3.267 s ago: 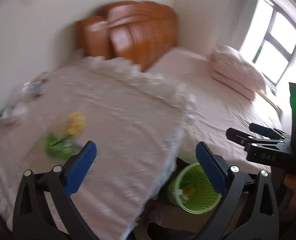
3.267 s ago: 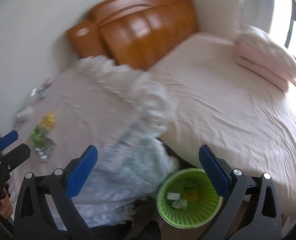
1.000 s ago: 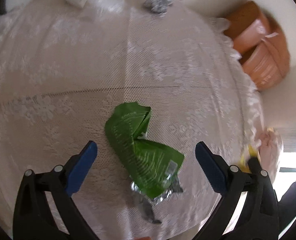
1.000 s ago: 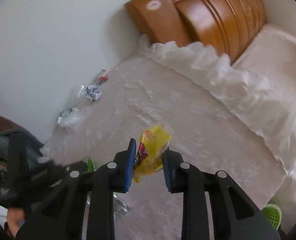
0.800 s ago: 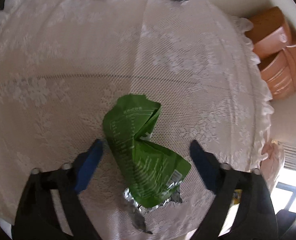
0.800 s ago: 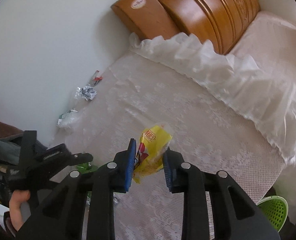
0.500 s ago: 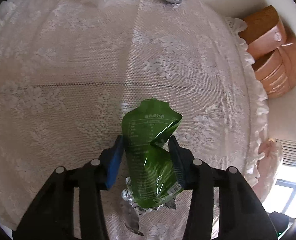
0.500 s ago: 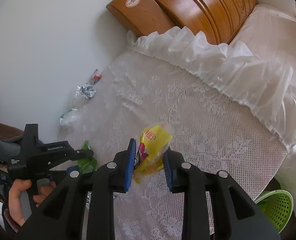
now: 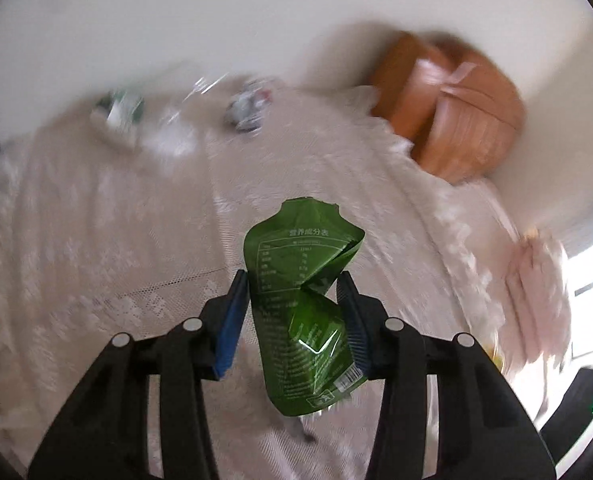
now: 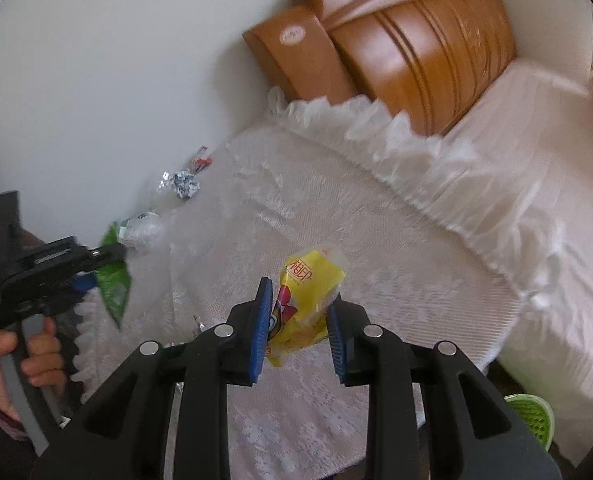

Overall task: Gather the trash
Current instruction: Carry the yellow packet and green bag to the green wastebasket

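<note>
- Left wrist view: the left tongs [image 9: 294, 312] are clenched on the green wrapper [image 9: 302, 308], which hangs clear above the lace-covered bench [image 9: 96, 240]. The jaws closed on it within the last second, with the wrapper between the pads.
- The wrapper is pinched across a crumpled fold, with its lower half dangling free below the pads. A quick swing could let the slick film slide out and drop it short of the bin.
- More litter lies blurred by the wall: a crumpled foil ball [image 9: 248, 114] and a clear plastic scrap [image 9: 120, 114].
- Right wrist view: the right tongs [image 10: 298, 320] are clenched on the yellow wrapper [image 10: 306, 300], held above the bench.
- The left tongs [image 10: 96, 276], in a hand [image 10: 20, 356], show at the left edge with the green wrapper [image 10: 114, 284].
- The green basket [image 10: 530, 412] peeps in at the lower right corner, beside the bed [image 10: 536, 160] and below the bench edge. With both hands loaded, the likely risk is a release before a wrapper is over the rim, so that it lands on the floor.
</note>
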`<state>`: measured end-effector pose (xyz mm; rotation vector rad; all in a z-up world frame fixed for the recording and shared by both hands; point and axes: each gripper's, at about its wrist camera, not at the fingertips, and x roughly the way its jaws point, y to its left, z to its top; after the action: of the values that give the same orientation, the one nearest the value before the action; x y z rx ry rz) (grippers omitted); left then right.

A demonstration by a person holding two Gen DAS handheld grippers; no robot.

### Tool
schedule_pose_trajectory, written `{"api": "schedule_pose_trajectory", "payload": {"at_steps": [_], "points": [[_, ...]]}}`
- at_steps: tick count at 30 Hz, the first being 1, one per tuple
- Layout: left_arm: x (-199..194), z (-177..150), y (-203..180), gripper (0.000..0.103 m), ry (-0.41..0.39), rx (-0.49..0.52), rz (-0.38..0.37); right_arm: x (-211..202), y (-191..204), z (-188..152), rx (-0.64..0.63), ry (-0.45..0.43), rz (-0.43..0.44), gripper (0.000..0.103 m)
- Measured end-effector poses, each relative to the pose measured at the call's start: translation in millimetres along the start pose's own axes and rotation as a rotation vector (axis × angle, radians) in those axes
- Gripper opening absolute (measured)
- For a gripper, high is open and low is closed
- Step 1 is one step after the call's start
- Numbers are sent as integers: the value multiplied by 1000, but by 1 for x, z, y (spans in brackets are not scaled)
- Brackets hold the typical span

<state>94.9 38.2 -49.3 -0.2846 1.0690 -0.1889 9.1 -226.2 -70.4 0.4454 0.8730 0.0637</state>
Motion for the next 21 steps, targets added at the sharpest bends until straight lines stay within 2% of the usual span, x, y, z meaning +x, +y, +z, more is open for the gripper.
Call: {"api": "schedule_pose_trajectory", "payload": {"at_steps": [4,9,16,21], "points": [[-30,-28,-24,44,1,153,-93,-32,2,-14,-17,-31,-72,28],[-40,-64,-70,44,40,326,-217,-60,-9,-38,15,-31,-144,28],[-36,-124,-152,44,142,581,-412,-112,-53,-95,153,-36,-309,28],[-37,-168,-201,44,205,747,-495,-159,-99,-140,302,-68,-445,28]]}}
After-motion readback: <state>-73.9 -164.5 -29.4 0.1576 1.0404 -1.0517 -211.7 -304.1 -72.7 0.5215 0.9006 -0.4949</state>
